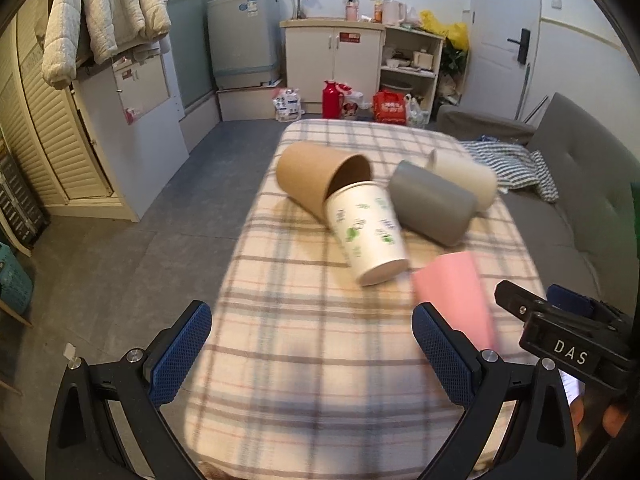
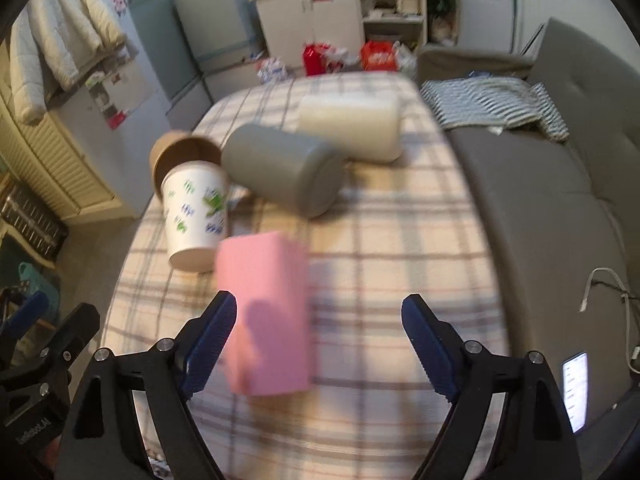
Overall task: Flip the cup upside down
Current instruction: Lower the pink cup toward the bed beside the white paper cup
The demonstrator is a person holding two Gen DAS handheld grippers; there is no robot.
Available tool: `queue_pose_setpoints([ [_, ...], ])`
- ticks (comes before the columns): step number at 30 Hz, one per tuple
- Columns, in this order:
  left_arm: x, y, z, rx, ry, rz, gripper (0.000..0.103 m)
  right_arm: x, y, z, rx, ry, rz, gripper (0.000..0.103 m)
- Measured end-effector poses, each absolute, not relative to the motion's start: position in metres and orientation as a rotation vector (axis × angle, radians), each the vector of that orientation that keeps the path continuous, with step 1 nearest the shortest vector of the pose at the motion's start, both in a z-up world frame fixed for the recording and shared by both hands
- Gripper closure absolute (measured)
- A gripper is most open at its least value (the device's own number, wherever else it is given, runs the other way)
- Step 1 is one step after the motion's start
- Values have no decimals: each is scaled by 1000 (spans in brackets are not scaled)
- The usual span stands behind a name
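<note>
Nearest you, both claws stood wide apart with nothing between the pads. Your left gripper (image 1: 312, 344) hung over bare plaid tablecloth (image 1: 312, 380). Your right gripper (image 2: 318, 338) had the pink cup (image 2: 266, 312) just beside its left finger (image 2: 208, 344); contact there could not be told, since the cup was smeared with blur. The right finger stood well apart from it.

The pink cup stood on the cloth at the near right of the table; blur hid which end was up. The left wrist view showed only its upper part (image 1: 454, 296), behind the left gripper's right finger, and also caught the right gripper (image 1: 560, 332) from the side, marked DAS. The right wrist view alone showed a lit phone screen (image 2: 575, 390) at the near right, on the grey sofa (image 2: 540, 208).

Count: five cups. One pink. Four lay on their sides farther back: a white printed paper cup (image 2: 196, 216), its mouth tucked into a brown kraft cup (image 1: 316, 178); a grey cup (image 2: 284, 170) to their right, touching a cream cup (image 2: 352, 126) behind it.

Beyond the table: a striped cloth (image 2: 496, 106) on the sofa, a red thermos (image 1: 333, 98) and a red bag (image 1: 390, 108) on the floor, a white cabinet (image 1: 336, 54), and a quilted jacket (image 1: 104, 12) hanging at far left.
</note>
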State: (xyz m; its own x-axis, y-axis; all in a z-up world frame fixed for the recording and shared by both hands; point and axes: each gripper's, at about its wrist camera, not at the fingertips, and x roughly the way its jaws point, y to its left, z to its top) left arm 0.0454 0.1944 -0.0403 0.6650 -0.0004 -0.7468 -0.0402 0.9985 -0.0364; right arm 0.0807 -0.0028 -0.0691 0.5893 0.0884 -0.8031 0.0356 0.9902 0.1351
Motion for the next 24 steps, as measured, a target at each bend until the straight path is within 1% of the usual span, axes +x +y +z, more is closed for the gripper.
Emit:
queue_pose_setpoints([
  [6,43,150,-43,-95,855,-98,0,61,-52,-61,185,873,-77,18],
  [11,51,110,-71,-58,941,-168,0,54,-75,-68,195,875,-115,18],
  [16,57,108,-98,-79,1033,-147,2,55,-83,-84,222,920,-90,18],
  [17,58,111,-99,-92,1039,-142,4,57,-82,-87,224,926,-83,18],
  [18,58,114,-100,-99,1041,-139,10,60,-80,-90,224,934,-73,18],
  [19,59,117,-102,-96,1047,-136,19,63,-79,-91,224,937,-68,18],
  [20,59,118,-104,-87,1055,-133,24,65,-76,-93,223,941,-60,18],
  [21,59,119,-107,-75,1071,-134,34,68,-74,-95,223,947,-48,18],
  [22,59,121,-110,-72,1084,-139,38,69,-70,-96,222,951,-41,18],
  [24,58,123,-111,-78,1086,-153,39,73,-64,-99,215,960,-26,18],
])
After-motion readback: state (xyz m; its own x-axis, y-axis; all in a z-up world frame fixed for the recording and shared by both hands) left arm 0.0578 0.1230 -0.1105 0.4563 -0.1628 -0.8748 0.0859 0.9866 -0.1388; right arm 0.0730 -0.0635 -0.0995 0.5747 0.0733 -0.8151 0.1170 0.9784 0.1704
